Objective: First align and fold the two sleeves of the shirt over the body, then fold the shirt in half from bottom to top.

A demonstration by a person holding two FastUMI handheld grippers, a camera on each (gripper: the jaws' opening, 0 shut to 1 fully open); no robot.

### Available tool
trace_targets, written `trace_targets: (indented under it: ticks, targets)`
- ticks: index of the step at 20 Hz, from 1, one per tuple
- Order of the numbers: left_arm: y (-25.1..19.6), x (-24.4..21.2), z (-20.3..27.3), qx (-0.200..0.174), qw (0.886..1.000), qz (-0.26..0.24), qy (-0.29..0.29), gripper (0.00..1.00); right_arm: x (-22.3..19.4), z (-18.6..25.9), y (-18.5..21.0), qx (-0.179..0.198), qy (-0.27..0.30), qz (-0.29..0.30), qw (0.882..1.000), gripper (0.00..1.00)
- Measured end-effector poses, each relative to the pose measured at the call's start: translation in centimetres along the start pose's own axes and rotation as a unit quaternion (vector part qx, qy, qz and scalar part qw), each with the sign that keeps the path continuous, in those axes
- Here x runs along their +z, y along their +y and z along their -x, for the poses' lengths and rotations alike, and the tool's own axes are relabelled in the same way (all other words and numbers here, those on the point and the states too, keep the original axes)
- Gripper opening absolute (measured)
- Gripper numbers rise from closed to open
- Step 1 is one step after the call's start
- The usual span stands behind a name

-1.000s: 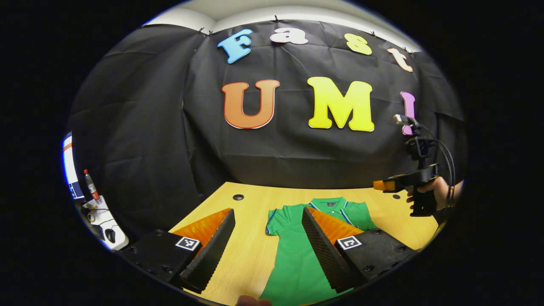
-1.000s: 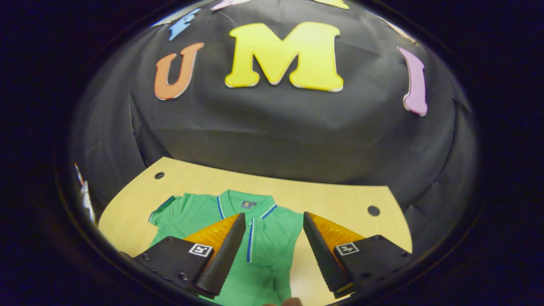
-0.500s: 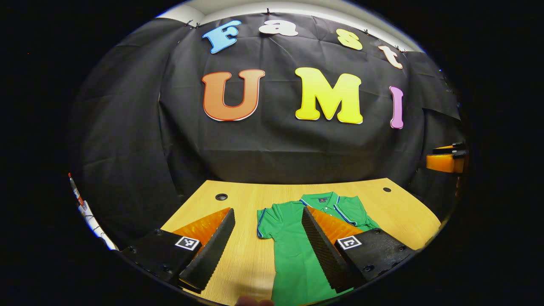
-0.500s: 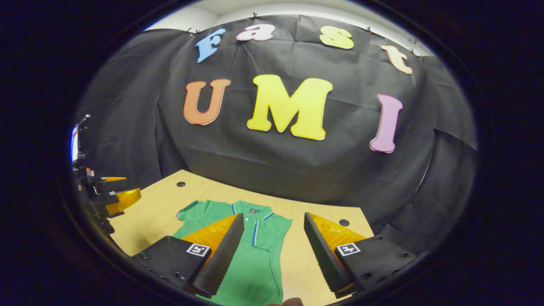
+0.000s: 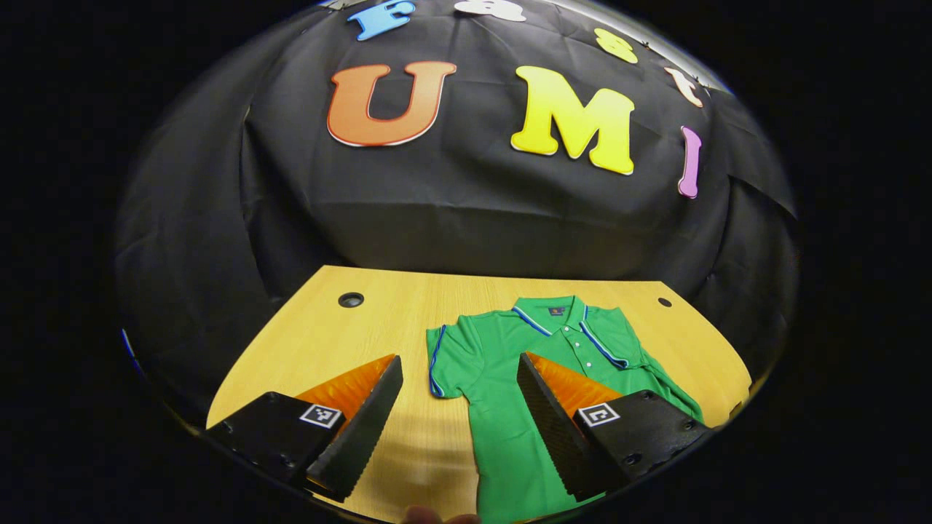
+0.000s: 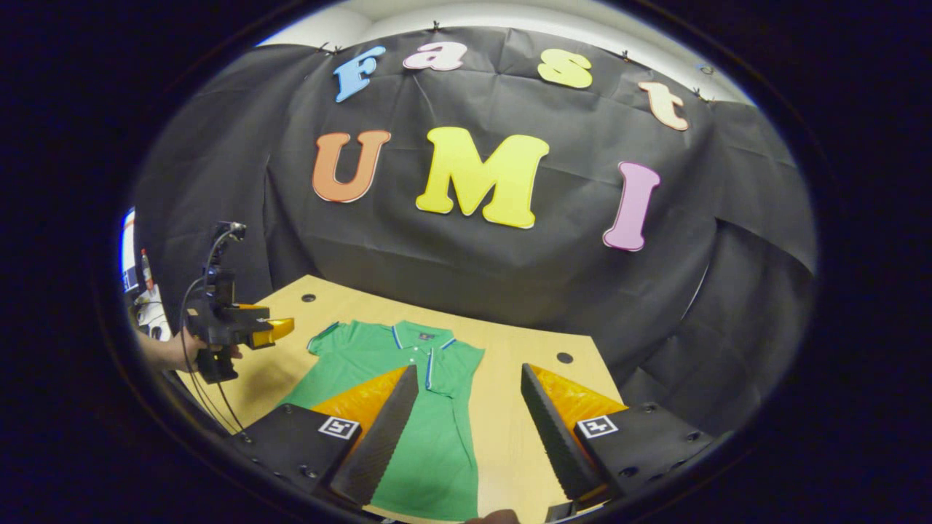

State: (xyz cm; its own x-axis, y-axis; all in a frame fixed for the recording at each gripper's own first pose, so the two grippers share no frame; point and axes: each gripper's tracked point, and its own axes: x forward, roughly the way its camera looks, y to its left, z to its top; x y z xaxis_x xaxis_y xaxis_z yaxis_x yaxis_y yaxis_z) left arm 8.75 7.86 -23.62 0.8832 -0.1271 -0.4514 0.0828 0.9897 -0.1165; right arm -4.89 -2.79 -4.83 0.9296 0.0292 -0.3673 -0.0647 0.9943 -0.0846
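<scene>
A green polo shirt with blue-trimmed collar lies flat on the wooden table, collar toward the wall. One short sleeve sticks out to the side; the other side's edge runs close along the body. My left gripper hovers open above that sleeve and the table, holding nothing. My right gripper hangs open over the shirt's other side, also holding nothing. In the right gripper view the left gripper shows beside the spread sleeve, held by a hand.
The table has round cable holes near its back corners. The black cloth wall stands right behind the table. A bottle and clutter sit past the table's left end. A cable hangs from the left gripper.
The left gripper tipped down and came nearer the shirt's spread sleeve; the right gripper slid out of its view. The right gripper's view swung slightly right. Both stayed open.
</scene>
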Motion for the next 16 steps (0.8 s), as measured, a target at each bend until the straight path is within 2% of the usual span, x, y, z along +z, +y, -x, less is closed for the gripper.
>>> trace_targets:
  ticks: [6,11,16]
  targets:
    - [1.1,-3.6,-6.3,-0.010,0.998,0.009,0.056,0.99,-1.3,0.9,-2.2,-0.034,0.021,-0.018,0.999,0.93]
    - [3.0,-5.9,-10.3,0.002,0.994,0.044,0.095,0.99,-2.8,1.9,-4.1,-0.065,0.039,-0.030,0.997,0.93]
    - [3.8,-7.5,-12.4,0.000,0.992,0.027,0.124,0.90,-4.4,2.0,-5.2,-0.081,0.058,-0.047,0.994,0.91]
